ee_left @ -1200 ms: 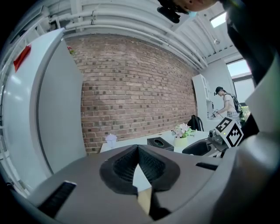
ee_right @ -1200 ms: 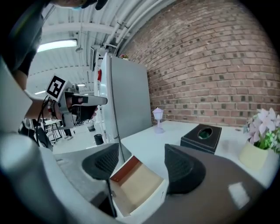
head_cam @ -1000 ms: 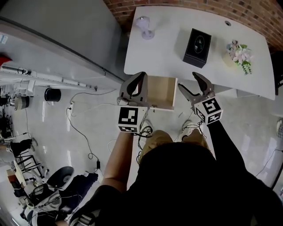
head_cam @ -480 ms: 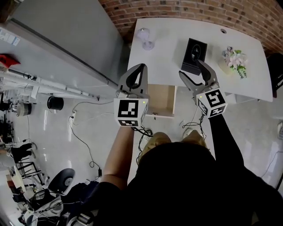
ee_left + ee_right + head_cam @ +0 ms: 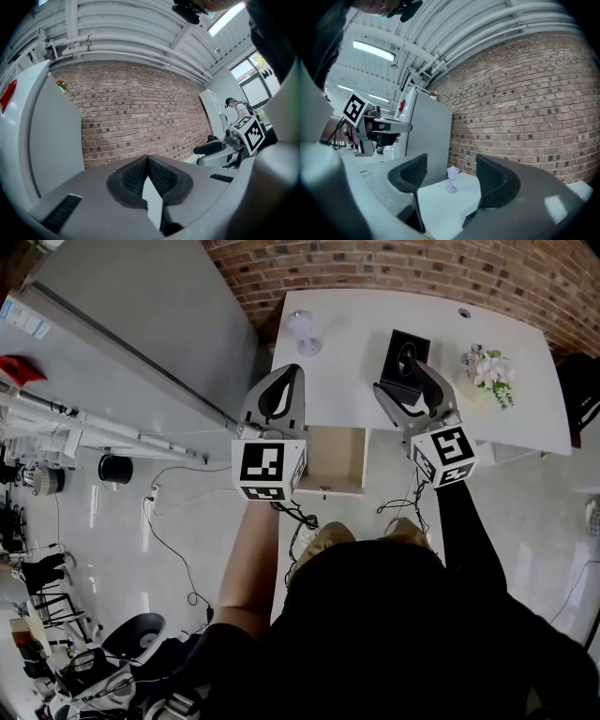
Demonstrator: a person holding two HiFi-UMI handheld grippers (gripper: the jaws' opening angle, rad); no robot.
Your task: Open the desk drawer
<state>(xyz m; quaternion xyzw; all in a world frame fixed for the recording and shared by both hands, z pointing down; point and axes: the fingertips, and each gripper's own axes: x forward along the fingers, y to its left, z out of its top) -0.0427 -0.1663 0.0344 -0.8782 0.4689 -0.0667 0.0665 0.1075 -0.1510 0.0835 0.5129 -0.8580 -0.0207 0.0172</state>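
Left gripper view first: the left gripper (image 5: 147, 161) has its jaws pressed together with nothing between them, just brick wall (image 5: 140, 108) beyond. In the right gripper view, the right gripper (image 5: 451, 168) has its jaws apart and empty. The little lilac goblet (image 5: 451, 179) showing in the gap stands well off on the table (image 5: 439, 206), not held.

Head view has the drawer (image 5: 336, 457) pulled out from under the table's near edge, wooden inside showing, and it looks empty to me. The left gripper sits just left of the drawer and the right gripper just right of it, both apart from it. Beyond the drawer on the tabletop there's a black box (image 5: 401, 352) off to the right, flowers (image 5: 487, 367) further right, and the goblet back-left.

My read is that the opening part is basically done. If it needs to come out further, the open-jawed gripper would have to drop down to the drawer's front panel (image 5: 319, 489), grab it squarely and pull straight back so nothing skews. Otherwise just stay clear.
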